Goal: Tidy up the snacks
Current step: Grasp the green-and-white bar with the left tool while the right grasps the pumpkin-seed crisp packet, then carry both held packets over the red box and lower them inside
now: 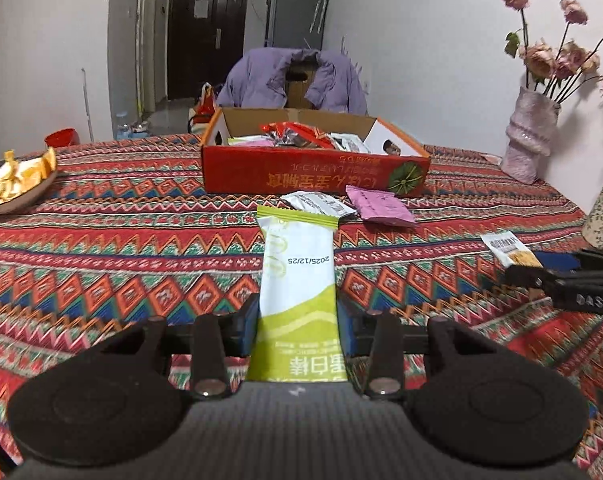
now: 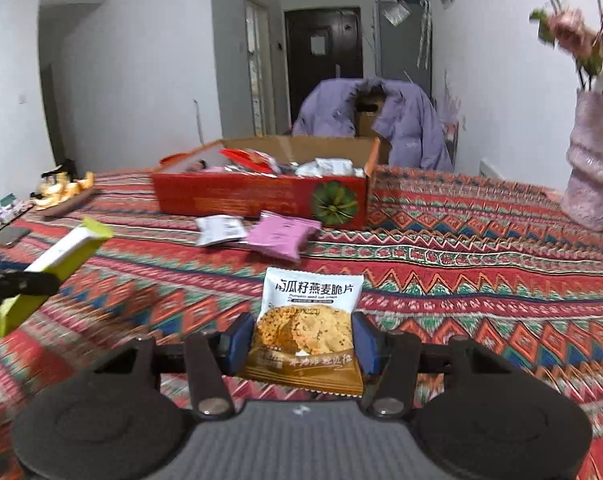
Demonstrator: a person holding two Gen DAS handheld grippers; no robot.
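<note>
Two grippers, each gripping one snack. Left gripper clamped on a green-and-white bar, held clear above the cloth. Right gripper clamped on a cracker packet, likewise off the cloth. Two loose packets just before the red box: one white, one pink, overlapping. Several more snacks heaped inside the box, count unclear. One plate of peel at the far left edge, one vase by the right wall. Bare cloth between grippers and box.
</note>
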